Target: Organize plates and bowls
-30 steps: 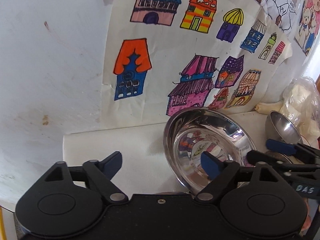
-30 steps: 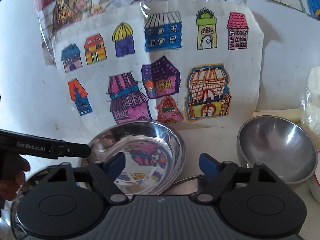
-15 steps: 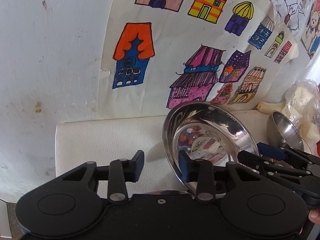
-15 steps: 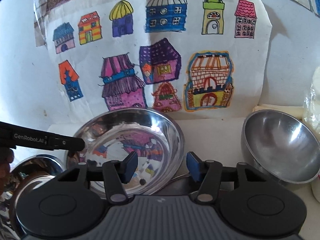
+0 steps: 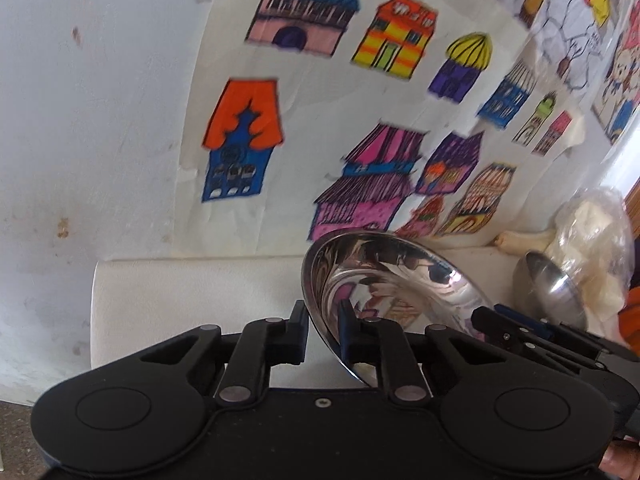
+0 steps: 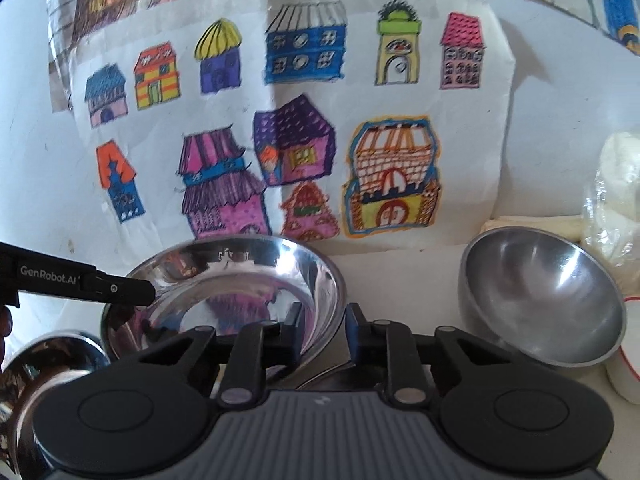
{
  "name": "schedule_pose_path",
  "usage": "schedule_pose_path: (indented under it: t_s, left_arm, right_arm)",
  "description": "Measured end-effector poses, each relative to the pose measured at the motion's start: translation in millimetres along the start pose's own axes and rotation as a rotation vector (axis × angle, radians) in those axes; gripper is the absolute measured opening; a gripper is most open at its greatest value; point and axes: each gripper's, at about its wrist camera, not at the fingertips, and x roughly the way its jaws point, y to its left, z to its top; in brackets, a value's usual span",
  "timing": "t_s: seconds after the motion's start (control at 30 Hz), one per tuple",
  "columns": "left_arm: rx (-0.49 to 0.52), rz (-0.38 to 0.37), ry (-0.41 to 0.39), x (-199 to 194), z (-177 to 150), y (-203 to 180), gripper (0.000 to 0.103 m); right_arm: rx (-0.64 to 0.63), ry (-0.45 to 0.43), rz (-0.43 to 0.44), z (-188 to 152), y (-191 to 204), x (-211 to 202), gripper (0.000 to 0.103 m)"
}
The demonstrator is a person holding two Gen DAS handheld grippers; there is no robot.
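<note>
Steel shone where the shallow plate (image 5: 384,280) sat tilted on the white counter (image 5: 180,292), its rim pinched on opposite sides by the left gripper (image 5: 323,330) and right gripper (image 6: 322,330), both just closed; a bowl (image 6: 540,300) leaned nearby.

L gripper (image 5: 323,330): black body, two round caps, silver pivot pins, small centre screw, dark blue pads. R gripper (image 6: 322,330): grey ribbed housing w/ small logo, black round caps & link arms, silver pins, blue pads. White "GenRobot.AI" lettering on L finger side.
</note>
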Motion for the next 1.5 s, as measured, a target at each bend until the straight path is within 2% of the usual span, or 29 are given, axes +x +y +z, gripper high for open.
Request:
schedule_pose_path:
  t_s: [0.13, 0.27, 0.4, 0.67, 0.9, 1.23, 1.5]
  left_arm:
    - [0.022, -0.017, -0.034, -11, 3, -10, 0.016]
    - [0.027, -0.027, -0.057, -25, 2, -14, 0.016]
    - [0.031, -0.021, -0.078, -46, -3, -8, 0.016]
    - [0.003, 0.007, -0.094, -89, -24, 20, 0.016]
    - [-0.001, 0.055, -0.089, -119, -51, 42, 0.016]
    - [0.026, 0.117, -0.064, -123, -77, 54, 0.016]
    - [0.083, 0.163, -0.077, -122, -85, 51, 0.017]
  right_arm:
    - [0.099, -0.017, 0.027, 9, -16, -6, 0.021]
    - [0.112, -0.039, 0.026, 10, -19, -16, 0.02]
    - [0.136, -0.054, 0.064, 8, -18, -32, 0.02]
    - [0.098, -0.092, 0.148, 2, 11, -69, 0.02]
    - [0.068, -0.083, 0.207, -22, 38, -87, 0.02]
    - [0.043, -0.041, 0.226, -53, 61, -93, 0.02]
    - [0.021, -0.022, 0.225, -66, 69, -93, 0.021]
